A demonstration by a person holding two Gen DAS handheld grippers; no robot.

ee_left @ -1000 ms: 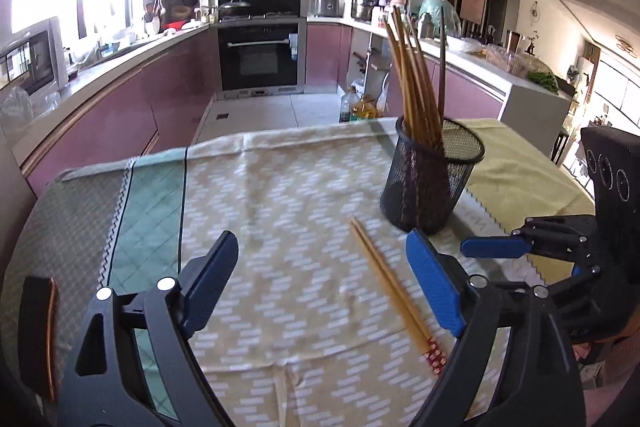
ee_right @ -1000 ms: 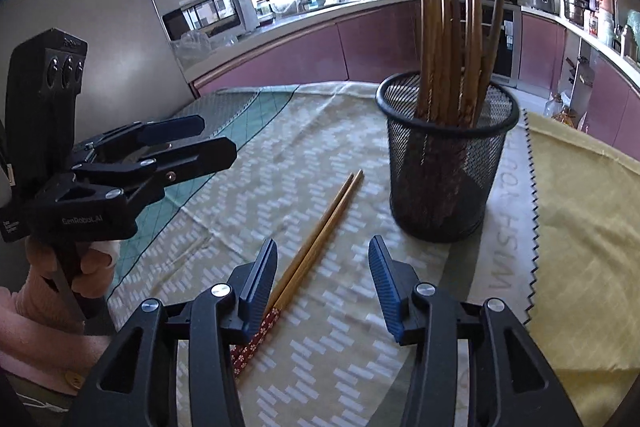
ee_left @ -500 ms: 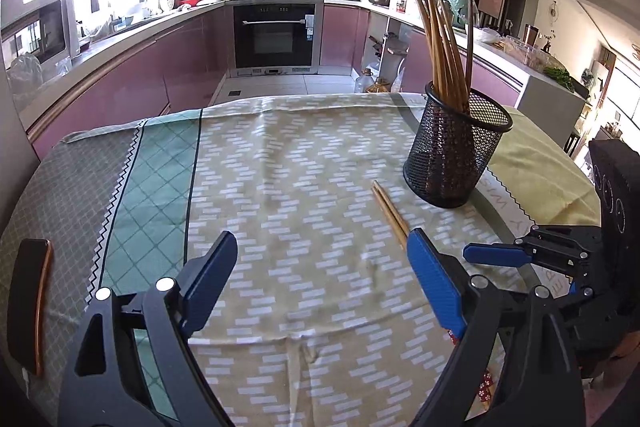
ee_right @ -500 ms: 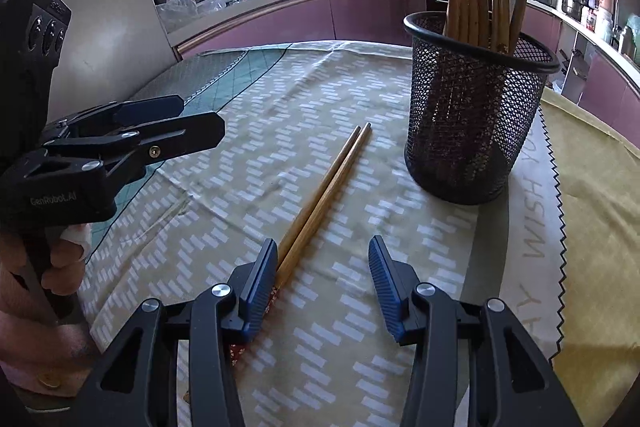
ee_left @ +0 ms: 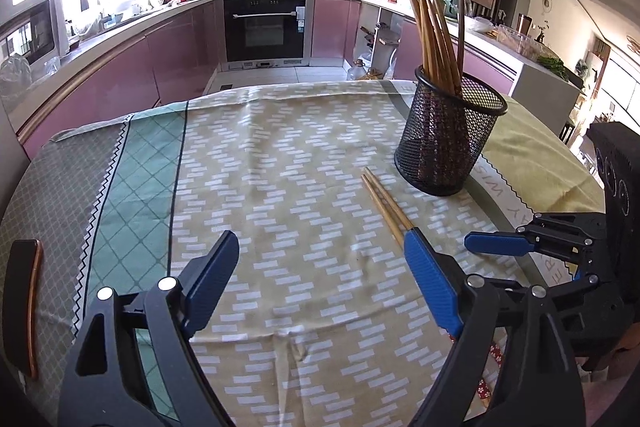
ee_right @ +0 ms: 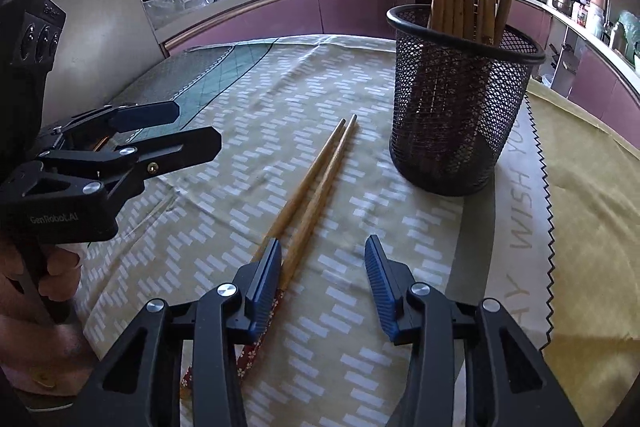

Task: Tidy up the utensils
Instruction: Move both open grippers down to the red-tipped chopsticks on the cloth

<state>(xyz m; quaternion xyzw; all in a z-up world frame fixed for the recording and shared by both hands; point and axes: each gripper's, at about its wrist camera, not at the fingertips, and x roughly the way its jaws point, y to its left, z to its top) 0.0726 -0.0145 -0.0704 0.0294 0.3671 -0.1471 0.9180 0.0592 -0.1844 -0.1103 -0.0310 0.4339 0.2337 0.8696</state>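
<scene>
A pair of wooden chopsticks (ee_right: 320,167) with red patterned ends lies on the tablecloth, also in the left wrist view (ee_left: 384,205). A black mesh holder (ee_right: 456,107) stands upright to their right with several wooden chopsticks in it; it also shows in the left wrist view (ee_left: 444,139). My right gripper (ee_right: 324,259) is open and empty, low over the pair's near end, its left finger (ee_right: 264,287) beside them. My left gripper (ee_left: 320,259) is open and empty over bare cloth, left of the chopsticks.
The table carries a beige patterned cloth (ee_left: 280,167) with a green band (ee_left: 136,179) at the left and a yellow cloth (ee_right: 592,207) at the right. A dark curved object (ee_left: 24,303) lies at the left edge. Kitchen counters and an oven (ee_left: 266,23) stand beyond.
My right gripper has moved forward and lower toward the chopsticks' near end. My left gripper has shifted a little; the holder appears farther from it. Both stay open.
</scene>
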